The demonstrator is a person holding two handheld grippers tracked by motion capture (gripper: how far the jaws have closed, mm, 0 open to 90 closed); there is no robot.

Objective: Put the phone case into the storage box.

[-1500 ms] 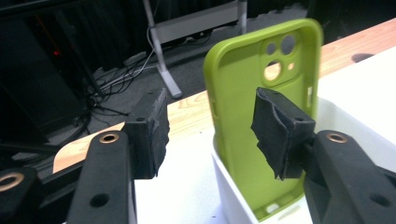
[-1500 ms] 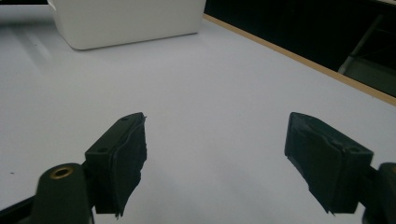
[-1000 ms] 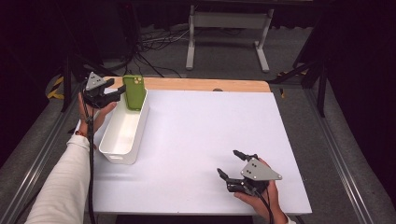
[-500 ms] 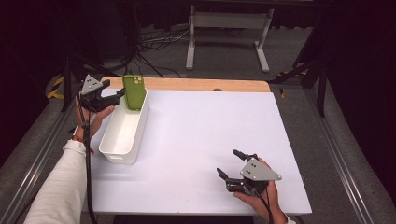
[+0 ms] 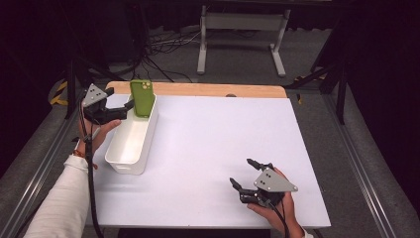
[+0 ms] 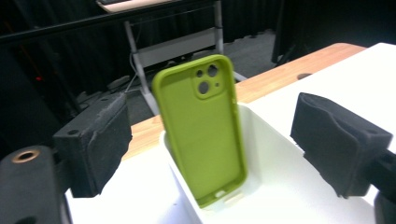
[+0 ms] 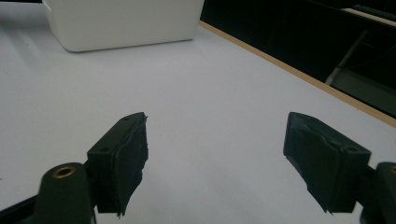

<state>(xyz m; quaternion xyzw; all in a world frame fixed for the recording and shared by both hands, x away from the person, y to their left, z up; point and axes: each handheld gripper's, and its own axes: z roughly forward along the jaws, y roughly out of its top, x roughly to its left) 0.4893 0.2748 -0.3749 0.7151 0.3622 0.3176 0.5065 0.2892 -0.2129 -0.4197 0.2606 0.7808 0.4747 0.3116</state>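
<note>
Green phone case [image 6: 201, 128] upright in white bin [image 5: 130, 141], left gripper [image 5: 119, 110] jaws just opened, clear of it, right gripper [image 5: 245, 176] jaws apart, empty

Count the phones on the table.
1. A green phone stands upright at the far end of the white bin, at the table's left. Nothing else lies in the bin.

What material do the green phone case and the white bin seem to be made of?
Green phone case: probably silicone or soft rubber; the surface is matte, the edges rounded, with no sharp reflections.
White bin: likely hard plastic, smooth with a slight sheen; thin even walls and rounded moulded corners.
</note>
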